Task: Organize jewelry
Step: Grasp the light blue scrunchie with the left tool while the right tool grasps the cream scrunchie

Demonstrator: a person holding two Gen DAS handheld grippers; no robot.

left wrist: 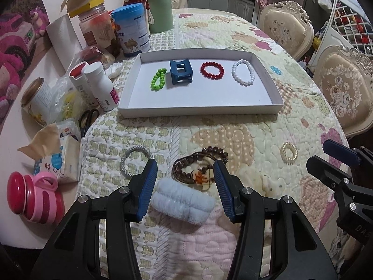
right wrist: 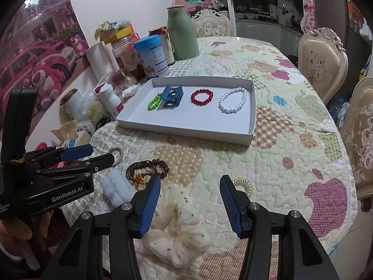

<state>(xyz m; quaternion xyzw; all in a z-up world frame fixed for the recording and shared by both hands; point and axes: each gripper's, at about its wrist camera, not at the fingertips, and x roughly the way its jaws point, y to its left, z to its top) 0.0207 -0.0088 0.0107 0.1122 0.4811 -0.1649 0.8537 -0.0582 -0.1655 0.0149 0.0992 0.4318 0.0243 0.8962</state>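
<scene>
Both handheld grippers, left gripper point(left wrist: 185, 187) and right gripper point(right wrist: 190, 204), hover with jaws apart and empty over scrunchies and a brown bead bracelet point(left wrist: 200, 166) left on the quilt, while three bracelets and a blue clip lie in the white tray point(left wrist: 200, 110).

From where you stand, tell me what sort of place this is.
Most likely a home dining room opening onto a kitchen: a quilt-covered table, ornate upholstered chairs around it, kitchen cabinets in the background, and household jars and a green flask along the wall side.
</scene>
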